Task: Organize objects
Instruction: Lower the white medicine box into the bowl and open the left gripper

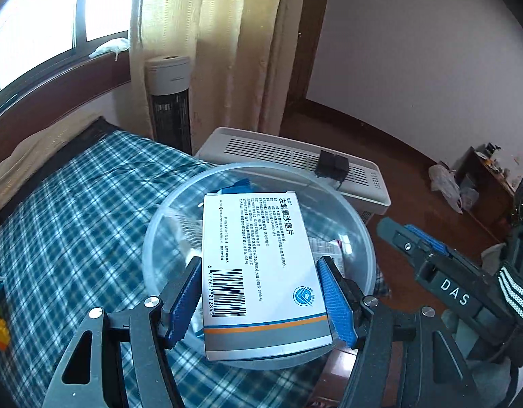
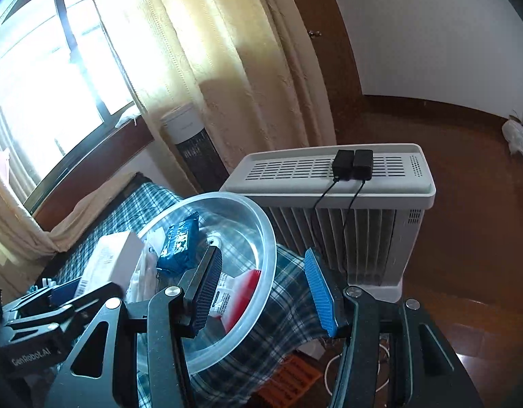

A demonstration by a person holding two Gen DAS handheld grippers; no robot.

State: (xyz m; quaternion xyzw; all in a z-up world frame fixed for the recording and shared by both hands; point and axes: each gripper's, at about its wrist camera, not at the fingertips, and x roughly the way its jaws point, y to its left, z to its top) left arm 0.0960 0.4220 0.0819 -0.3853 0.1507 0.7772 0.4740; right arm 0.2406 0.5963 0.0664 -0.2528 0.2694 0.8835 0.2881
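Clamping the medicine box (image 1: 261, 272) across its width, the left gripper (image 1: 261, 299) holds it over the clear bowl (image 1: 360, 224) on the plaid bed. Light, stiff card, probably crushable, so side edges suit best. Its long axis points away, toward the bowl's far rim. Just right of the bowl, the right gripper (image 2: 261, 292) hangs wide and empty.
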